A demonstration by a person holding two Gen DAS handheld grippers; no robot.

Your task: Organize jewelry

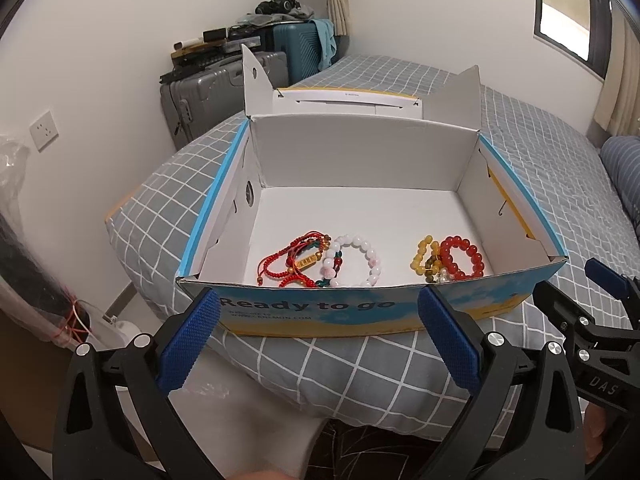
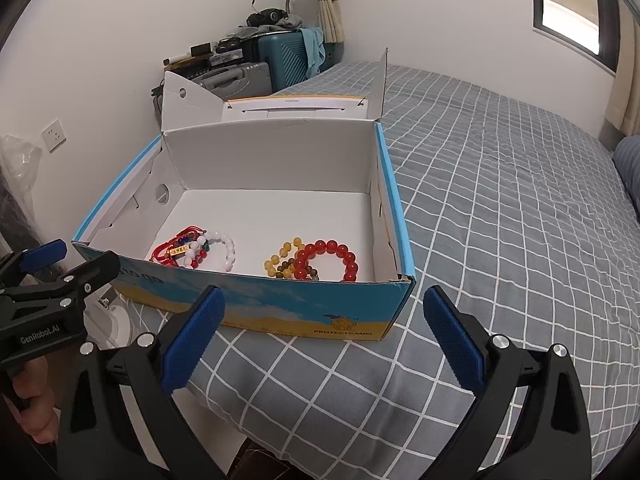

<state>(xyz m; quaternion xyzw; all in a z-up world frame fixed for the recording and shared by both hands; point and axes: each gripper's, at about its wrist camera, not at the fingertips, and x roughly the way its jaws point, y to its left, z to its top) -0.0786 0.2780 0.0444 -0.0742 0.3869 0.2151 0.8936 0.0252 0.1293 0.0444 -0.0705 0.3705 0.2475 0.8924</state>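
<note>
An open cardboard box point(image 1: 360, 148) point(image 2: 280, 152) with a white inside and a blue and yellow printed front sits on the bed. On its floor near the front wall lie two heaps of bracelets. The left heap holds red cord bracelets point(image 1: 294, 260) point(image 2: 176, 250) and a white bead bracelet point(image 1: 362, 258) point(image 2: 224, 248). The right heap holds a yellow bead bracelet point(image 1: 420, 256) point(image 2: 280, 258) and a red bead bracelet point(image 1: 460, 258) point(image 2: 332, 258). My left gripper point(image 1: 320, 304) is open just short of the front wall, holding nothing. My right gripper point(image 2: 324, 300) is open too, before the box's right front corner.
The box rests on a grey checked bedspread point(image 2: 500, 200) near the bed's foot edge. Suitcases point(image 1: 224, 88) piled with clutter stand against the far wall. A wall socket point(image 1: 43, 130) and a plastic bag point(image 1: 12, 168) are at the left. A window point(image 2: 572, 4) is upper right.
</note>
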